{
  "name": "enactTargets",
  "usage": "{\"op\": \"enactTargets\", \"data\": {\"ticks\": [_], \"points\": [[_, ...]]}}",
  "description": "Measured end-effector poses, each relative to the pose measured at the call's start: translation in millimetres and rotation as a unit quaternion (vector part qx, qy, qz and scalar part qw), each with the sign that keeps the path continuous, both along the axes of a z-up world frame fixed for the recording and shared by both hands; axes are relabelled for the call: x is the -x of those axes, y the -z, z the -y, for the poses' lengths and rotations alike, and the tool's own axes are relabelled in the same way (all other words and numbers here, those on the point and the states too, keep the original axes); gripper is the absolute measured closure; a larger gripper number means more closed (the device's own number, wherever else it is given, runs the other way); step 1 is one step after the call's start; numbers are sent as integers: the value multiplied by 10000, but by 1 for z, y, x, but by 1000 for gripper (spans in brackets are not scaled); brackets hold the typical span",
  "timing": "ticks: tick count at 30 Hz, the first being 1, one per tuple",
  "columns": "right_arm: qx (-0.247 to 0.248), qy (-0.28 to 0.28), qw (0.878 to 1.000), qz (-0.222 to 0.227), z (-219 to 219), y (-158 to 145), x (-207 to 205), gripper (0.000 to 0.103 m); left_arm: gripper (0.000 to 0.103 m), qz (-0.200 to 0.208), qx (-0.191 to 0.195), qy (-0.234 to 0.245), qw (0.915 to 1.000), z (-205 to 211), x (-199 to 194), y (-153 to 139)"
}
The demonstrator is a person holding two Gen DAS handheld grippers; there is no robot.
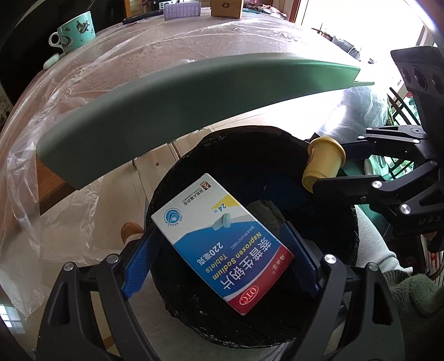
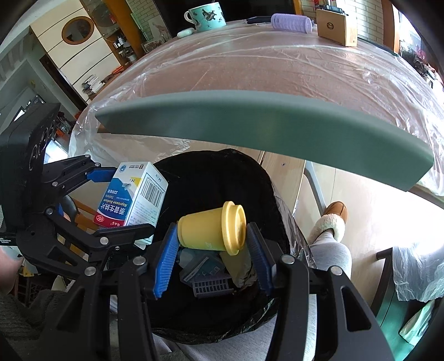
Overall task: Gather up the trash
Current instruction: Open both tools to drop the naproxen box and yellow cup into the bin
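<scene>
My left gripper [image 1: 219, 250] is shut on a white and blue medicine box [image 1: 222, 244] and holds it over the black-lined trash bin [image 1: 327, 291]. The box also shows in the right wrist view [image 2: 130, 194]. My right gripper [image 2: 212, 250] is shut on a yellow lidded cup [image 2: 213, 227], lying sideways, above the same bin [image 2: 249, 194]. The cup also shows in the left wrist view [image 1: 323, 163]. Several discarded items [image 2: 211, 277] lie inside the bin.
A table under clear plastic sheeting [image 2: 263, 72] with a grey-green edge guard [image 2: 249, 125] stands behind the bin. On its far side are a teal mug [image 2: 206, 15], a purple roller [image 2: 290, 22] and a cardboard box [image 2: 335, 26]. A slippered foot [image 2: 335, 219] rests right of the bin.
</scene>
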State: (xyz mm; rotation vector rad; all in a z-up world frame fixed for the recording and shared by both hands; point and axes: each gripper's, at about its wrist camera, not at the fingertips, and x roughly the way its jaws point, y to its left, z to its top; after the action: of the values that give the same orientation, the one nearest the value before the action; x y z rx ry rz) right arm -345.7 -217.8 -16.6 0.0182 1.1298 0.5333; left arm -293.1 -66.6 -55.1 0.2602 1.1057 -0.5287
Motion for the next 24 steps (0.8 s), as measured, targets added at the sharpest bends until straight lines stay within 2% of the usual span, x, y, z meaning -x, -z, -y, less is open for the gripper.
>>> {"op": "enactTargets", "data": {"ticks": [8,15,16,18,24], "points": [[77,29,9999,-91,-1,9,-3,54,16,-10,-141,31,9999,4,-1,9],[122,28,9998,-137,-4,14,-5,53,13,-141,-44,-18,9999,1,-6,13],[97,64,9999,-118,-3,13,-4,51,13,-153,-43,-20,9999,1,-6,13],[24,143,9998,-102,1,11,-4,32,13,-152,-34,-9,9999,-1,-6,13],[-75,307,9994,146,16,-8,2,27,13,-247,360,-2,9990,-10,-3,2]]}}
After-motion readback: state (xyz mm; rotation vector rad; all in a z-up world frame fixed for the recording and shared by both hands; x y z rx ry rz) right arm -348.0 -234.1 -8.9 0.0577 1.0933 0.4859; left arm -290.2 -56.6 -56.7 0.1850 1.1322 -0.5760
